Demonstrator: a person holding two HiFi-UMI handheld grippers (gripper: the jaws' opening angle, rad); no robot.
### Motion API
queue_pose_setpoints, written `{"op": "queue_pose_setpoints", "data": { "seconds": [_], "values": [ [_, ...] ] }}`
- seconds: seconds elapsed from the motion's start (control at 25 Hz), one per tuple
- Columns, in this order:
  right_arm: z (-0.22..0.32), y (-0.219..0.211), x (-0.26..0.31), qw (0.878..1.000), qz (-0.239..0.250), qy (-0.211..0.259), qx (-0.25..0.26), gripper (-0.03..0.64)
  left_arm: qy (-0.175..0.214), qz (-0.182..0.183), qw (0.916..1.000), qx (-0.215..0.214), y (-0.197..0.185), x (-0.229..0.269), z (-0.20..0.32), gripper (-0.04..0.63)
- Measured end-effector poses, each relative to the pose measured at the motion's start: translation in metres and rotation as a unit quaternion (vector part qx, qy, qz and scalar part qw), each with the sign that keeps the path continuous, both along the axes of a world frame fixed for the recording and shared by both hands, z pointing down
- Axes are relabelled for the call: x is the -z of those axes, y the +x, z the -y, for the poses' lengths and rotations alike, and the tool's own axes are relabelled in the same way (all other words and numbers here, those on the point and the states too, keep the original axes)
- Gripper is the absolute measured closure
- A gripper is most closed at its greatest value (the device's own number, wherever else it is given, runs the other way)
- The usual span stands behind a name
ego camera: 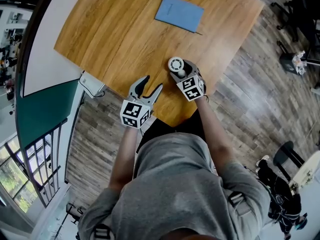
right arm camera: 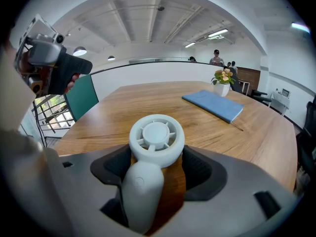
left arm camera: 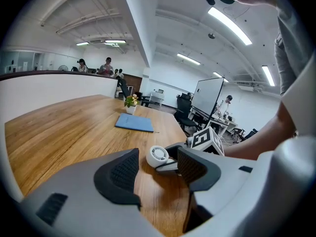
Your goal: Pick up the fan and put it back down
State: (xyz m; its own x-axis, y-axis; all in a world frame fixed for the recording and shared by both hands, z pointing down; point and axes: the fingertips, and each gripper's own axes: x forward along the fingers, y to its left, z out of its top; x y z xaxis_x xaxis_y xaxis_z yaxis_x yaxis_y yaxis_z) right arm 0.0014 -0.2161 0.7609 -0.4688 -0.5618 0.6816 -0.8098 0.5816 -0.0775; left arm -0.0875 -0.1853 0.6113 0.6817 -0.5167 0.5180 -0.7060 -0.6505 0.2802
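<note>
Grey shirt (ego camera: 175, 184): fills the foreground of the head view, on the person's side of the fan; two bare forearms (ego camera: 212, 129) reach from it toward the fan.
Fan (right arm camera: 157, 135): small, white and hand-held, it lies flat on the wooden bench. Its round head faces up and points away from the person, and its handle (right arm camera: 142, 186) runs back toward them.
Right tool (ego camera: 183, 70): released, with jaws spread wide on either side of the fan where head meets handle. In the right gripper view a strip of bare wood shows between the handle and one dark pad (right arm camera: 196, 168), and the head's rim sits at the pad tips.
Left tool (ego camera: 152, 82): released and empty, jaws apart, held left of the fan and nearer the person, clear of it. Its own view looks across at the fan's head from the side.
Marker cubes (ego camera: 191, 88): one on each tool, on the person's side of the fan.
Bench (ego camera: 125, 29): warm wood grain; the fan rests close to its edge nearest the person.
Blue notebook (ego camera: 179, 13): closed and flat on the bench, well beyond the fan.
Flower pot (right arm camera: 223, 83): small, with flowers in it, farther beyond the fan than the notebook, at the bench's far edge.
Background: past the fan is an open office under strip lights, with people (left arm camera: 106, 65) standing and a whiteboard (left arm camera: 207, 95) on a stand.
Floor (ego camera: 250, 99): grey wood planks, off the bench's edge to the right of the fan.
</note>
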Motion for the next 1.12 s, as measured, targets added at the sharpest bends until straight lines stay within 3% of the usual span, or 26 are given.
{"op": "queue_pose_setpoints", "data": {
  "seconds": [0.44,1.12],
  "values": [
    [-0.006,0.016,0.020,0.999,-0.003,0.017,-0.034,0.285,0.017,-0.002,0.9998,-0.006,-0.006,0.014,-0.012,0.345],
    [-0.021,0.024,0.090,0.995,0.001,0.086,-0.042,0.285,0.066,-0.004,0.9978,-0.007,-0.007,0.053,-0.037,0.345]
  ]
}}
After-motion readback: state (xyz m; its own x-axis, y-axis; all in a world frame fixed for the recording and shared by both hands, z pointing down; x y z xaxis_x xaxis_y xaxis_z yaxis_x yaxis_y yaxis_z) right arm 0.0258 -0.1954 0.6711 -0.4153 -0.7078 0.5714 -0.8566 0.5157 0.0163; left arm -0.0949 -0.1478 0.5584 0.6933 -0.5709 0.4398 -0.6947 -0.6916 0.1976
